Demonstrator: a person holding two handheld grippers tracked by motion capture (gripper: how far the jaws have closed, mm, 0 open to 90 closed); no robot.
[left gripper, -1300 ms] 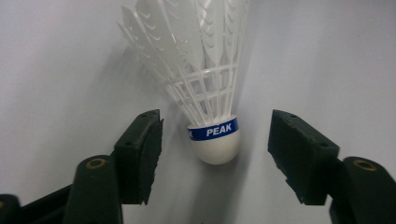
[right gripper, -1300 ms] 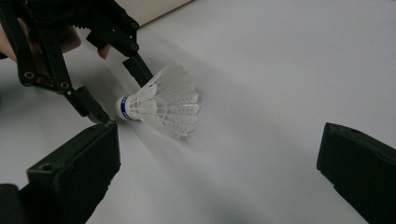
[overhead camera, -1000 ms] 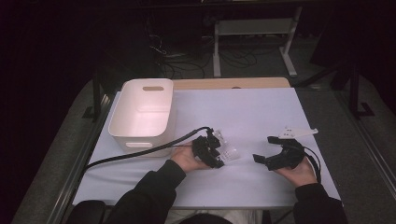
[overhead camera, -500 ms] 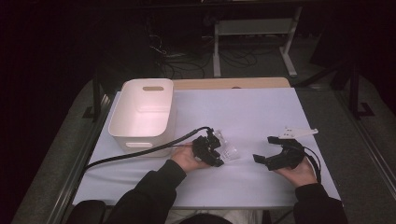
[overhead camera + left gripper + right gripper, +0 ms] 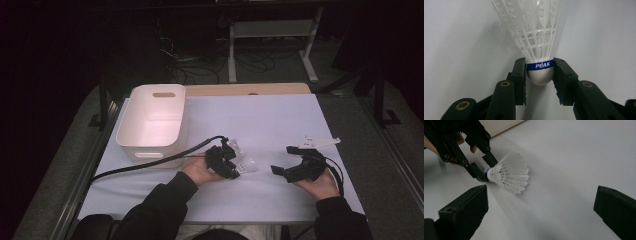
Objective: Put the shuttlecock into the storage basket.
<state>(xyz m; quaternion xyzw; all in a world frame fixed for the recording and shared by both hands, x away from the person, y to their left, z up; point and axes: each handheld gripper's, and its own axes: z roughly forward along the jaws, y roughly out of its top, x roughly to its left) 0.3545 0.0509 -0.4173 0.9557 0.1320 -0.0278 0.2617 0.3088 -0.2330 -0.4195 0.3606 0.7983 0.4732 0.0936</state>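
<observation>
White tabletop [image 5: 280, 120] is stretching ahead from above; the left gripper [image 5: 235, 167] is holding the shuttlecock [image 5: 246, 165], skirt pointing toward the right gripper [image 5: 285, 170], with the bin [image 5: 150, 125] behind-left. Left gripper view: jaws are pinching the cork [image 5: 540, 75], skirt running straight ahead. Right gripper view: its jaws are gaping wide, empty, shuttlecock [image 5: 509, 173] lying ahead-left.

This looks like a lab or test room set up for recording, not a home. A white sheet covers the tabletop [image 5: 280, 120], which stands on a grey floor [image 5: 390, 165] in a dark room. Behind it, loose cables [image 5: 200, 62] lie under a metal desk frame [image 5: 272, 42]. A black cable [image 5: 150, 164] trails across the sheet.
</observation>
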